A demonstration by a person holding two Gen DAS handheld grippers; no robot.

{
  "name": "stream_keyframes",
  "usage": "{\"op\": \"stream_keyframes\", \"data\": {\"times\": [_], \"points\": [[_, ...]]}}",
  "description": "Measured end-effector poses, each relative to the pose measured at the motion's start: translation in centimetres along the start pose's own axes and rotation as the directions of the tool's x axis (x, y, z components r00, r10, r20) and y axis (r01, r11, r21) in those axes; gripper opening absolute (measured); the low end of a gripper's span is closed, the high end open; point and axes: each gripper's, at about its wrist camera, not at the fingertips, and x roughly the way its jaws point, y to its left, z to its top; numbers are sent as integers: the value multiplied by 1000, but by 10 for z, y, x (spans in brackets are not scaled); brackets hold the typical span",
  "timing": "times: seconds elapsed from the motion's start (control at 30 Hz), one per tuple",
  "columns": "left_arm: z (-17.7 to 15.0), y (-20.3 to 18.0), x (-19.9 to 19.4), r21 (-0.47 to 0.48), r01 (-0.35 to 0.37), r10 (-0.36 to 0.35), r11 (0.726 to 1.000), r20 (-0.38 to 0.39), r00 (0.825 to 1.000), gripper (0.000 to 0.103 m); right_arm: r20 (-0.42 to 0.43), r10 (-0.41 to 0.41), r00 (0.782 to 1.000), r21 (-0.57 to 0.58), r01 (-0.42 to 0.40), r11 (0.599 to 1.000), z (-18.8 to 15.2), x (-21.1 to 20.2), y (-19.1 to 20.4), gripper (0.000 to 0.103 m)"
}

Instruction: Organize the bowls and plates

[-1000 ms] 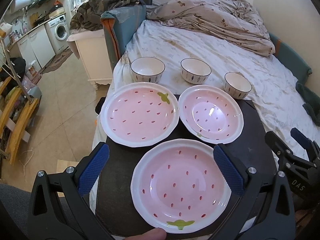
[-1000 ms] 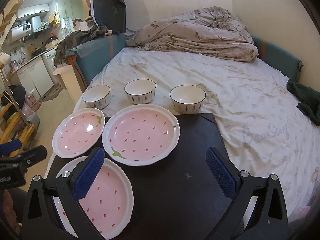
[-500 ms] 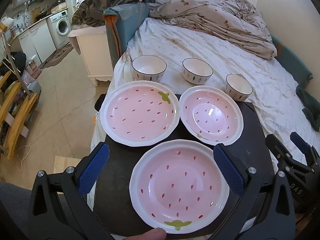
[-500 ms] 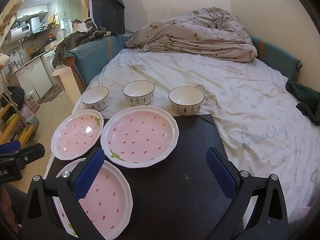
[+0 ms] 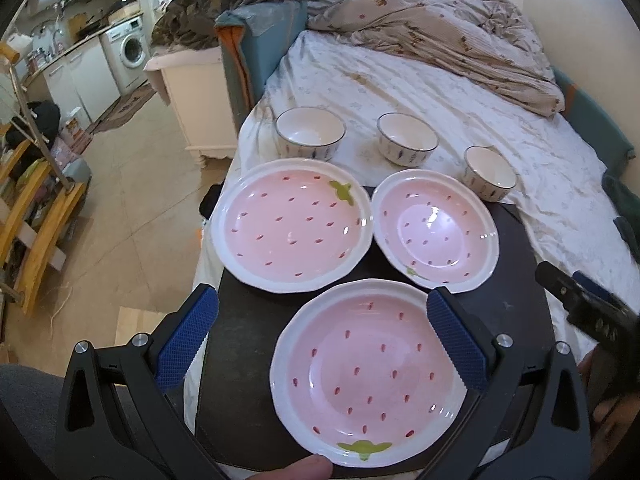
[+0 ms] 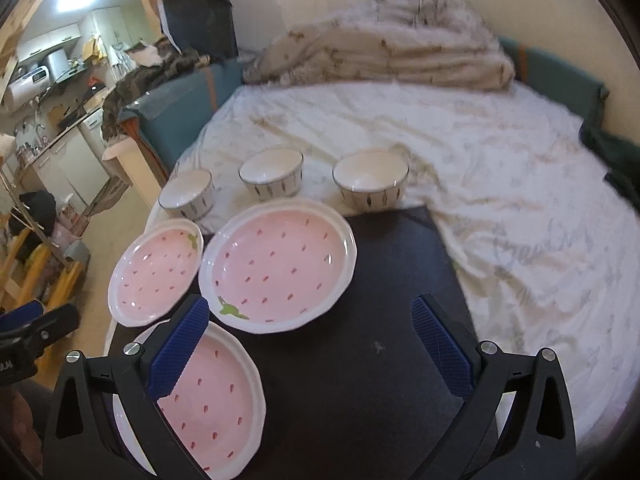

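Three pink strawberry plates lie on a black mat [image 5: 516,276]: a near plate [image 5: 368,372], a large far-left plate [image 5: 290,232] and a smaller far-right plate [image 5: 436,232]. Beyond them, three white bowls stand on the bed sheet: left bowl [image 5: 310,138], middle bowl [image 5: 408,138] and right bowl [image 5: 490,174]. My left gripper [image 5: 320,300] is open, its pads either side of the near plate's far rim and above it. My right gripper [image 6: 310,308] is open over the mat, with its left pad above the near plate [image 6: 212,396]. The right wrist view also shows the other plates [image 6: 276,268] [image 6: 156,272] and bowls [image 6: 370,186].
The mat sits at the bed's foot, with a rumpled duvet [image 5: 460,36] at the far end. Left of the bed the floor [image 5: 132,208] drops away, with a wooden rack [image 5: 36,216] and a white cabinet [image 5: 196,92]. A fingertip [image 5: 308,468] shows at the bottom edge.
Both grippers have only drifted slightly and remain open. The right wrist view is now blurred by motion. Plates and bowls have not moved.
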Motion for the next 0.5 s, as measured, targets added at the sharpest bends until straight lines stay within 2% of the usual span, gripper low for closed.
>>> {"op": "stream_keyframes", "data": {"times": [0.07, 0.17, 0.23, 0.27, 0.43, 0.5], "points": [[1, 3, 5, -12, -3, 3, 1000, -31, 1000, 103, -89, 37, 995, 60, -32, 998, 4, 19, -13, 103], [2, 7, 14, -22, -21, 19, 1000, -79, 997, 103, -211, 160, 964, 211, -115, 971, 7, 51, -33, 101], [3, 11, 20, -32, -31, 28, 999, -111, 993, 103, -280, 181, 943, 275, -102, 956, 7, 73, -41, 86], [5, 13, 22, -36, -30, 25, 999, -127, 992, 103, -303, 179, 936, 294, -87, 952, 7, 82, -45, 77], [14, 33, 33, -77, -45, 31, 996, -177, 984, 103, -358, 185, 915, 359, -48, 932, 7, 118, -58, 71], [13, 40, 39, -102, -46, 24, 994, -207, 978, 103, -368, 217, 904, 394, -59, 917, 7, 129, -62, 60]]}}
